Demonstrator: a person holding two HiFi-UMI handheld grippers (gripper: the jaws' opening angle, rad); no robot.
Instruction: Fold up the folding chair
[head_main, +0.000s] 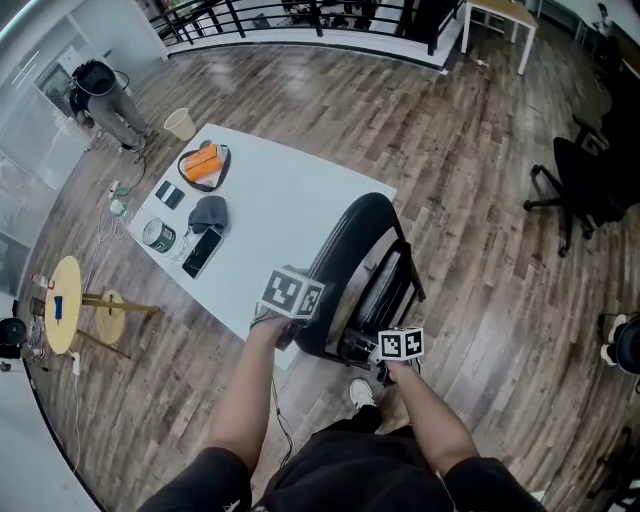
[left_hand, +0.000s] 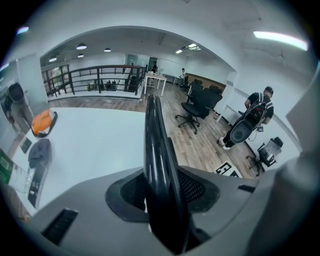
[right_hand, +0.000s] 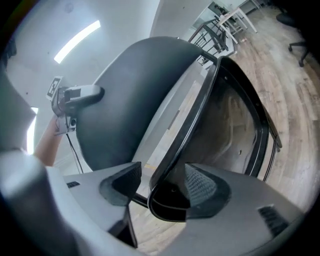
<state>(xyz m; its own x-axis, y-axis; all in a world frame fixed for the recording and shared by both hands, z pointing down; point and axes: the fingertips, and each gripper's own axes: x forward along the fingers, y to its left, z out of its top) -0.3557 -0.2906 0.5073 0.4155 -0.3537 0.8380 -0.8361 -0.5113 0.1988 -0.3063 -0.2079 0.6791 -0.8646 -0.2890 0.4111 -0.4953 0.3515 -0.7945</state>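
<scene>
L hand-held gripper (left_hand: 162, 197): jaws part-open astride the folding chair's (head_main: 355, 250) backrest edge (left_hand: 152, 130), no clamp. R hand-held gripper (right_hand: 160, 187): open, frame tube (right_hand: 195, 110) against one pad. Chair on floor (head_main: 480, 200) beside table (head_main: 270, 200), long axis up & away from person.

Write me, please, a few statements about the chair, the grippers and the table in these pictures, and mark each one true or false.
1. The black folding chair stands beside the white table. True.
2. An edge of the folding chair stands between the jaws of the left gripper. True.
3. The right gripper rests on the table. False: it is at the folding chair, with part of the chair between its jaws.
4. The orange thing lies on the floor. False: it is up on the table, near the far end.
5. A dark office chair stands on the wood floor, away from the table. True.
</scene>
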